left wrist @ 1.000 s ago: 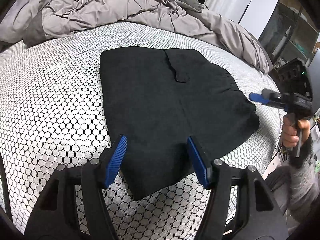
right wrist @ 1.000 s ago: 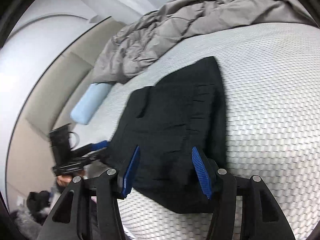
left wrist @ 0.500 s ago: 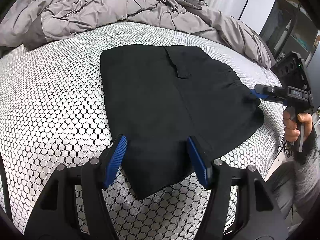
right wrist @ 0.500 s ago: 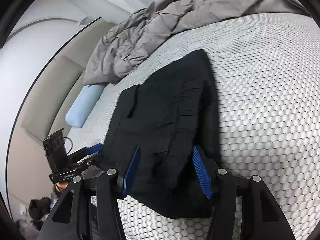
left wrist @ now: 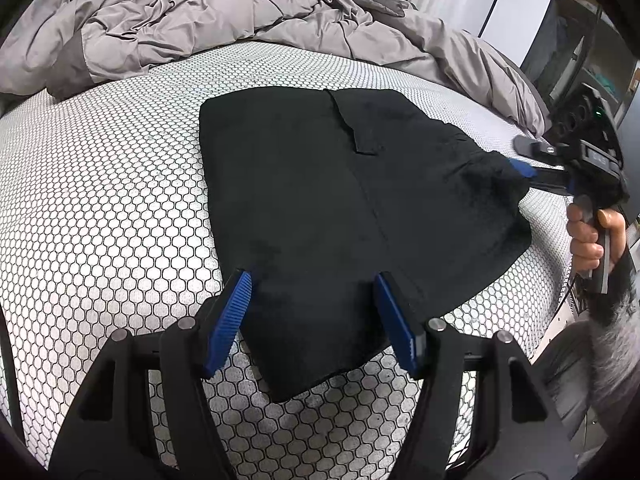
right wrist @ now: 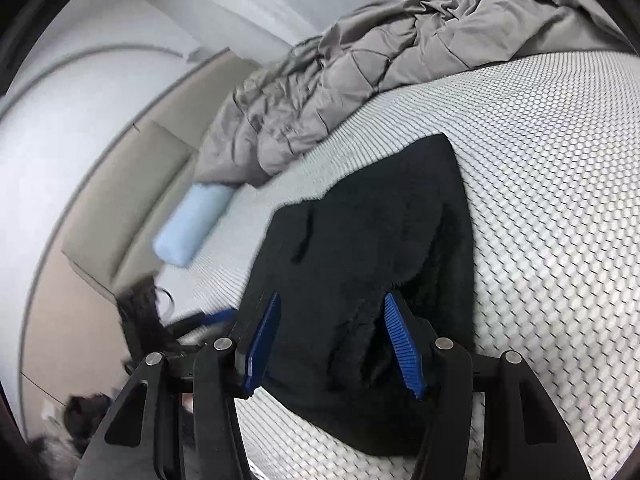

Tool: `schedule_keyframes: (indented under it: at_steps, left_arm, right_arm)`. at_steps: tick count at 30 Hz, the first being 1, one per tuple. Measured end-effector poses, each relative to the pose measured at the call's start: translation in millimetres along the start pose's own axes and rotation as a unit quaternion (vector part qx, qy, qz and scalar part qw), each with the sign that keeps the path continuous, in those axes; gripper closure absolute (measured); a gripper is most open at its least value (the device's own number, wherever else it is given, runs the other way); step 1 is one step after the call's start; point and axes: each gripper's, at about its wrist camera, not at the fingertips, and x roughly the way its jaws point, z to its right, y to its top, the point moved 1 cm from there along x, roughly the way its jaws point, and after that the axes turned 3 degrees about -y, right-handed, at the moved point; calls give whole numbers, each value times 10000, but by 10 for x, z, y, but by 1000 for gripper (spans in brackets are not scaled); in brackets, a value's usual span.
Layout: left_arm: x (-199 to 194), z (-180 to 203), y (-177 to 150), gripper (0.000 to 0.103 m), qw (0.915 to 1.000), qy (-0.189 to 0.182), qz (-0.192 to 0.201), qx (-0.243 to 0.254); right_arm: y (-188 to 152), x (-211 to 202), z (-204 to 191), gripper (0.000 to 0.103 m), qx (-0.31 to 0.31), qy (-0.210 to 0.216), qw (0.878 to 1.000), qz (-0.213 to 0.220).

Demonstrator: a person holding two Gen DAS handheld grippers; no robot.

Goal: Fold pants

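Note:
Black pants (left wrist: pixel 344 208) lie folded flat on the honeycomb-patterned mattress (left wrist: pixel 100 220). My left gripper (left wrist: pixel 314 320) is open, its blue pads straddling the near corner of the pants. My right gripper (right wrist: pixel 334 344) is open, with the pants' waistband edge (right wrist: pixel 360 320) bunched between its pads. In the left wrist view the right gripper (left wrist: pixel 524 170) reaches the pants' right edge, which is slightly lifted there. The pants also show in the right wrist view (right wrist: pixel 368 240).
A rumpled grey duvet (left wrist: pixel 200 20) lies along the far side of the bed. A light blue pillow (right wrist: pixel 192 228) sits by the beige headboard (right wrist: pixel 132 184). The mattress edge drops off at the right (left wrist: pixel 552 280), beside a hand (left wrist: pixel 588 236).
My right gripper moved in onto the pants' right edge, so fabric now sits between its pads. My left gripper moved slightly forward over the near corner.

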Motion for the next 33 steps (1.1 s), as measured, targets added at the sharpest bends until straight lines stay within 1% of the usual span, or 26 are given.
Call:
schedule_keyframes:
  at_steps: [2,4,5,6,8,9,10,11,12,13,14,15,16,17,18,19,21,22,23,24,25,26,27,28,31,33]
  left_arm:
    - [2,-7,3,42,10000,-9,1,-10]
    - [0,-16,4,42,10000,-7,1,-1]
    - [0,-19,3,41,10000,-7,-2,-5]
    - [4,-23,4,41,10000,-4,-13,-2]
    - [5,-26,2,41,10000,-3,-10,9]
    - [11,-25,2,40,10000,5,-11,22]
    - [13,-25,5,40,10000,7,-15,19]
    - [13,-23,5,40,10000,10,-13,11]
    - [13,-27,13,40,10000,12,-15,11]
    - [14,-27,12,40,10000,29,-17,17]
    - [14,-31,10,40,10000,40,-19,19]
    - [15,-36,4,40,10000,40,-21,20]
    - [15,-46,0,40,10000,31,-18,25]
    - [20,-57,-1,40,10000,21,-19,28]
    - [23,-62,-6,39,10000,17,-22,27]
    - [28,-69,-2,39,10000,3,-28,19]
    - [31,-63,6,39,10000,25,-19,10]
    - [29,-63,7,39,10000,33,-19,5]
    - [26,-62,7,39,10000,40,-15,4]
    - [26,-66,5,39,10000,44,-13,5]
    - [30,-71,3,39,10000,41,-16,5]
    - [35,-79,2,39,10000,40,-21,16]
    - [41,-89,4,39,10000,39,-21,27]
    - [44,-91,6,39,10000,36,-20,21]
    - [48,-87,7,39,10000,41,-21,22]
    - [52,-94,9,39,10000,53,-23,16]
  right_arm:
    - [29,85,34,47,130,26,9998,-120]
    - [21,170,58,47,210,-36,9995,-247]
    - [0,208,54,47,227,3,9991,-370]
    - [-32,236,34,47,187,-73,9985,-510]
    - [-104,249,-16,48,-50,-252,9978,-612]
    - [-139,247,-34,51,-175,-327,9974,-621]
    - [-169,242,-28,57,-278,-403,9970,-600]
    - [-170,234,-1,73,-250,-481,9969,-566]
    - [-156,220,46,92,-109,-533,9969,-562]
    - [-152,207,68,94,35,-470,9973,-559]
    - [-140,149,36,96,147,-297,9982,-498]
    - [-140,45,-102,96,-18,-113,9992,-378]
    - [-154,-29,-209,96,-196,-35,9993,-307]
    - [-179,-92,-317,96,-404,13,9988,-273]
    - [-214,-118,-375,96,-572,-77,9978,-315]
    - [-253,-91,-360,96,-668,-253,9967,-390]
    - [-321,101,-125,94,-556,-1111,9895,-742]
    - [-341,167,13,94,-348,-1186,9885,-868]
    - [-338,161,111,94,-84,-951,9917,-866]
    - [-315,89,140,90,63,-755,9941,-779]
    - [-291,19,125,87,29,-749,9948,-684]
    - [-277,-52,110,70,-27,-820,9951,-559]
    - [-271,-105,115,56,-23,-878,9951,-453]
    - [-264,-136,140,56,49,-817,9959,-397]
    - [-264,-83,224,56,229,-639,9965,-489]
    - [-232,19,223,56,360,-407,9968,-594]
